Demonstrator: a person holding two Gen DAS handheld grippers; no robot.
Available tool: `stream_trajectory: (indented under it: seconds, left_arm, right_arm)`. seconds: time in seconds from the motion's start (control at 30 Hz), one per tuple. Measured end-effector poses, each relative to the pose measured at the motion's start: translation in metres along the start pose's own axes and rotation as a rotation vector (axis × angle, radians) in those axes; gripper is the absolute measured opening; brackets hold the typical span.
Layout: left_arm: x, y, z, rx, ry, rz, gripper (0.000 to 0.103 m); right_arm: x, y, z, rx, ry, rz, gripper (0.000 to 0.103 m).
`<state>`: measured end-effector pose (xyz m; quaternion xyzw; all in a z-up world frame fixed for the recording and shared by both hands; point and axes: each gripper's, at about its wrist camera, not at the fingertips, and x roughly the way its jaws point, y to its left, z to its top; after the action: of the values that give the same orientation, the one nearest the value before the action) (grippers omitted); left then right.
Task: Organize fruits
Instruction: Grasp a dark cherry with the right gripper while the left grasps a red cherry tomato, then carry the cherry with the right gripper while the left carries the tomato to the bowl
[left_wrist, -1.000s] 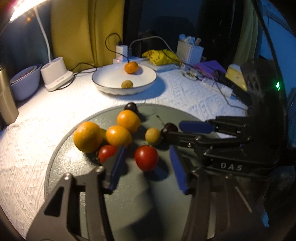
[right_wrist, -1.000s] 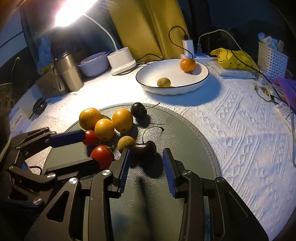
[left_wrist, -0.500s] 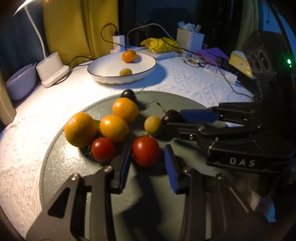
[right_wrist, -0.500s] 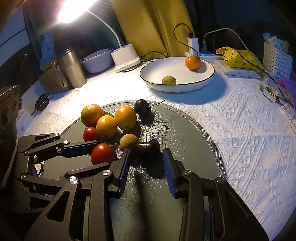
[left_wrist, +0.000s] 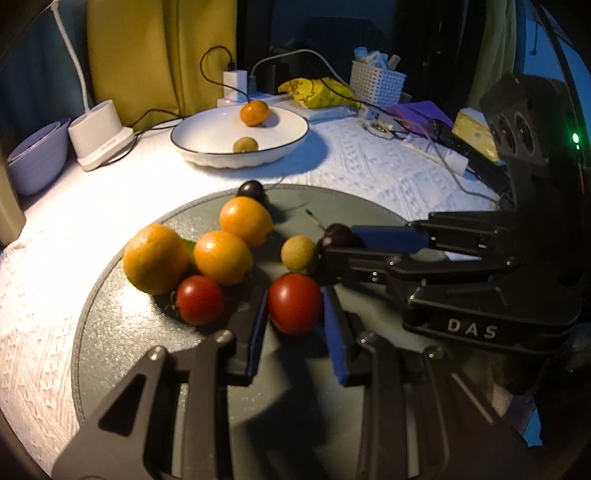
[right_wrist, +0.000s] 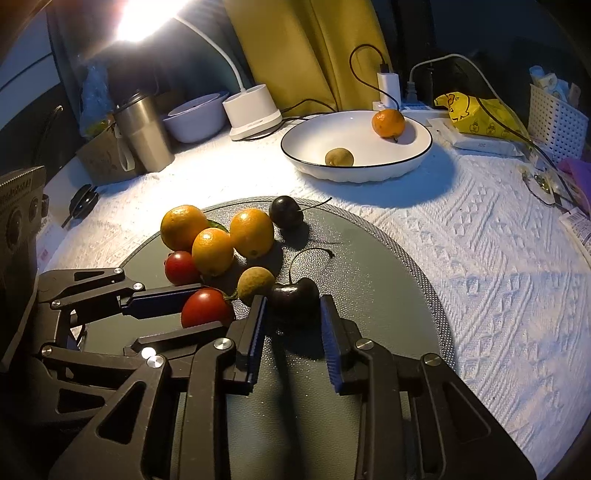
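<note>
A round grey mat (left_wrist: 110, 350) holds three orange citrus fruits (left_wrist: 222, 257), a small red tomato (left_wrist: 199, 299), a tan round fruit (left_wrist: 299, 253) and a dark cherry (left_wrist: 251, 190) at its far edge. My left gripper (left_wrist: 293, 295) is shut on a larger red tomato (left_wrist: 294, 303), a blue pad against each side. My right gripper (right_wrist: 293, 301) is closing on a second dark cherry (right_wrist: 293, 301) with a curved stem, and its pads touch both flanks. Behind the mat, a white bowl (left_wrist: 207, 155) contains a mandarin (left_wrist: 254, 112) and a tan fruit (left_wrist: 245, 144).
A white lamp base (left_wrist: 99, 133), a lilac bowl (left_wrist: 33, 162) and a steel tumbler (right_wrist: 144, 136) stand at the back left. A charger with cables (left_wrist: 234, 79), a yellow bag (left_wrist: 314, 92) and a white basket (left_wrist: 376, 83) line the back right. A white knit cloth (right_wrist: 498, 258) covers the table.
The left jaws have narrowed from wide apart onto the larger tomato. The right jaws have drawn in against the dark cherry. Neither hand has shifted much.
</note>
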<state>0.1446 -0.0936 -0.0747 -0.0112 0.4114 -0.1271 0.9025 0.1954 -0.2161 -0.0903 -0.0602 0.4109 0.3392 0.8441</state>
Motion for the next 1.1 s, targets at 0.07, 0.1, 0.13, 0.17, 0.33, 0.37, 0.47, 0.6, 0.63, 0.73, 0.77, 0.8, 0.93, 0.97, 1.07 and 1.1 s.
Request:
stream_trajectory:
  seconds: [0.07, 0.1, 0.13, 0.17, 0.33, 0.37, 0.47, 0.6, 0.63, 0.73, 0.77, 0.8, 0.93, 0.97, 1.07, 1.1]
  left_arm:
    - [-0.003, 0.000, 0.000, -0.004, -0.005, -0.004, 0.031]
    - [-0.004, 0.001, 0.001, -0.004, -0.008, -0.005, 0.031]
    - [-0.006, 0.001, 0.002, -0.005, -0.013, -0.007, 0.031]
    - [-0.007, 0.001, 0.002, -0.004, -0.015, -0.008, 0.031]
    - [-0.013, 0.002, 0.007, -0.002, -0.032, -0.012, 0.031]
    - [-0.015, 0.003, 0.008, -0.003, -0.035, -0.013, 0.031]
    - [-0.017, 0.004, 0.012, -0.001, -0.044, -0.015, 0.031]
    - [-0.021, 0.006, 0.015, 0.000, -0.054, -0.016, 0.031]
    - [-0.022, 0.007, 0.016, 0.000, -0.057, -0.016, 0.031]
    - [-0.023, 0.010, 0.020, -0.002, -0.065, -0.016, 0.031]
    - [-0.024, 0.012, 0.022, -0.002, -0.069, -0.014, 0.031]
    - [-0.025, 0.013, 0.023, -0.002, -0.072, -0.012, 0.031]
    - [-0.026, 0.021, 0.031, -0.005, -0.082, -0.003, 0.031]
    - [-0.026, 0.023, 0.033, -0.006, -0.086, 0.000, 0.031]
    - [-0.026, 0.028, 0.039, -0.007, -0.093, 0.007, 0.031]
    - [-0.026, 0.030, 0.040, -0.006, -0.094, 0.008, 0.031]
  right_arm:
    - [-0.001, 0.001, 0.000, -0.005, -0.003, -0.004, 0.030]
    - [-0.001, 0.001, 0.001, -0.006, -0.004, -0.006, 0.030]
    - [-0.002, 0.001, 0.001, -0.007, -0.005, -0.008, 0.030]
    - [-0.003, 0.001, 0.001, -0.007, -0.008, -0.009, 0.030]
    - [-0.011, 0.004, 0.005, -0.013, -0.027, -0.019, 0.030]
    - [-0.013, 0.004, 0.006, -0.014, -0.030, -0.021, 0.030]
    - [-0.017, 0.003, 0.010, -0.016, -0.043, -0.029, 0.030]
    - [-0.022, 0.003, 0.015, -0.017, -0.059, -0.041, 0.030]
    - [-0.023, 0.002, 0.017, -0.017, -0.062, -0.042, 0.030]
    - [-0.024, 0.002, 0.021, -0.017, -0.071, -0.050, 0.030]
    - [-0.025, 0.002, 0.023, -0.017, -0.075, -0.052, 0.030]
    - [-0.025, 0.001, 0.024, -0.017, -0.077, -0.054, 0.030]
    - [-0.027, 0.000, 0.030, -0.017, -0.089, -0.062, 0.030]
    - [-0.027, -0.001, 0.031, -0.018, -0.092, -0.064, 0.030]
    - [-0.028, -0.003, 0.037, -0.019, -0.102, -0.068, 0.030]
    - [-0.028, -0.004, 0.039, -0.019, -0.104, -0.071, 0.030]
